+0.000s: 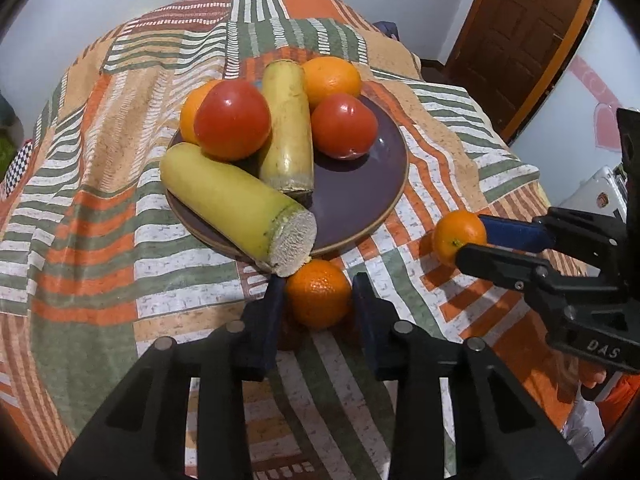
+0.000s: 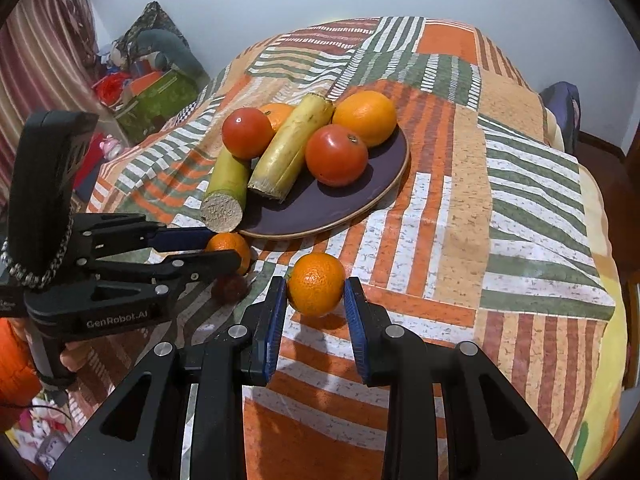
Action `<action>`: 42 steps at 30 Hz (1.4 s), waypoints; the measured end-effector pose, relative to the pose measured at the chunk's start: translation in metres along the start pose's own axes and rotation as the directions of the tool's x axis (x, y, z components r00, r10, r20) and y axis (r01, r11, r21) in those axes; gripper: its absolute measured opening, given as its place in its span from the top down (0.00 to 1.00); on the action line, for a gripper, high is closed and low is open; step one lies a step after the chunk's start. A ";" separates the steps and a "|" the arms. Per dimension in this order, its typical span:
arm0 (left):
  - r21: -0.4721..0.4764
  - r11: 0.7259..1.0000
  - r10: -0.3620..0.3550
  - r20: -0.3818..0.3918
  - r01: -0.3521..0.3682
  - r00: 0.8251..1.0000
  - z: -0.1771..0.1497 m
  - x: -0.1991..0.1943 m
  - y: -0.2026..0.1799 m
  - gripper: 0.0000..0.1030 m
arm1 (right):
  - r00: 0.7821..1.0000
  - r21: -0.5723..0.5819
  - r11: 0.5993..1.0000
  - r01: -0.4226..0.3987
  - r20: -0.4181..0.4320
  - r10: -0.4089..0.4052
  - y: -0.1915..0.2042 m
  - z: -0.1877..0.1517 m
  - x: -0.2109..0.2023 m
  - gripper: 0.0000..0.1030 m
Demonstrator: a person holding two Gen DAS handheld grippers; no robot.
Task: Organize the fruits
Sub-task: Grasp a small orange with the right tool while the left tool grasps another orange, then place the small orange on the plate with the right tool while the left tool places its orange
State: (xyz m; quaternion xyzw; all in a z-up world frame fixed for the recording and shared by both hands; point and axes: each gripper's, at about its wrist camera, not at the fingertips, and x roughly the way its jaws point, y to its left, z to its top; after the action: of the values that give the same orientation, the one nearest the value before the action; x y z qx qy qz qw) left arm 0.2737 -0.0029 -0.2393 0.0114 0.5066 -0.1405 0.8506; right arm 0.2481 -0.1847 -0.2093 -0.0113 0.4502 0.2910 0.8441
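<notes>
A dark purple plate [image 1: 352, 188] [image 2: 328, 208] on the patterned cloth holds two tomatoes [image 1: 234, 120] [image 2: 336, 154], two oranges [image 1: 332, 78] [image 2: 366, 118] and two cut yellow-green stalks [image 1: 236, 206] [image 2: 292, 148]. My left gripper [image 1: 318, 294] [image 2: 224, 246] is shut on a small orange [image 1: 319, 293] [image 2: 230, 246] just in front of the plate, beside the near stalk's cut end. My right gripper [image 2: 316, 290] [image 1: 464, 236] is shut on another small orange [image 2: 316, 289] [image 1: 458, 236], right of the plate's front edge. Both oranges seem lifted slightly off the cloth.
The table is covered with an orange, green and white patchwork cloth [image 2: 500, 200]. A brown door [image 1: 520, 36] stands at the far right. Bags and clutter [image 2: 152, 92] lie on the floor left of the table. A dark roundish thing [image 2: 229, 288] sits under the left gripper.
</notes>
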 end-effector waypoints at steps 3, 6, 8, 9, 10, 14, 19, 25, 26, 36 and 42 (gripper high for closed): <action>-0.010 1.000 -0.009 0.002 0.009 1.000 -0.001 -0.003 0.002 0.67 | 1.000 0.005 1.000 -0.001 0.003 0.001 0.001 -0.001 0.000 0.74; -0.012 1.000 -0.012 0.014 0.012 1.000 -0.002 -0.010 0.003 0.67 | 1.000 0.003 1.000 0.000 0.008 0.000 0.003 0.000 -0.002 0.74; -0.007 1.000 -0.005 0.028 0.005 1.000 -0.002 -0.016 0.002 0.67 | 1.000 0.000 1.000 0.001 0.014 -0.001 0.005 0.001 -0.004 0.74; -0.002 1.000 -0.003 0.034 0.003 0.999 -0.003 -0.019 0.002 0.67 | 1.000 -0.001 1.000 0.003 0.017 -0.003 0.005 0.001 -0.005 0.74; 0.002 1.000 -0.001 0.041 0.001 0.999 -0.003 -0.022 0.001 0.67 | 1.000 -0.003 1.000 0.004 0.022 -0.004 0.006 0.002 -0.006 0.74; 0.005 1.000 0.002 0.071 -0.002 0.997 -0.003 -0.034 0.001 0.67 | 0.999 -0.004 1.000 0.007 0.037 -0.007 0.007 0.005 -0.010 0.74; 0.003 1.000 -0.005 0.110 0.004 0.994 0.003 -0.049 0.002 0.67 | 0.999 -0.004 1.000 0.013 0.052 -0.012 0.008 0.009 -0.013 0.74; -0.006 1.000 -0.013 0.140 0.014 0.990 0.014 -0.055 0.003 0.67 | 0.997 -0.003 1.000 0.017 0.073 -0.016 0.009 0.018 -0.012 0.74; -0.006 1.000 -0.017 0.143 0.018 0.990 0.015 -0.055 0.003 0.67 | 0.997 -0.005 1.000 0.018 0.075 -0.017 0.009 0.020 -0.012 0.74; 0.030 0.999 -0.021 0.173 0.016 0.985 0.038 -0.047 -0.009 0.67 | 0.995 -0.012 0.999 0.046 0.086 -0.045 0.003 0.036 -0.002 0.74; 0.017 1.000 -0.026 0.164 0.024 0.986 0.047 -0.033 -0.009 0.67 | 0.997 -0.041 0.998 0.056 0.064 -0.054 0.004 0.042 0.008 0.74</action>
State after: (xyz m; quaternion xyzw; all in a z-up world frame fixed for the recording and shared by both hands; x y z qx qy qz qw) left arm 0.2967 -0.0114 -0.1868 -0.0001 0.4339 -0.1553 0.8875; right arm 0.2809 -0.1655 -0.1892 -0.0326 0.4166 0.2773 0.8651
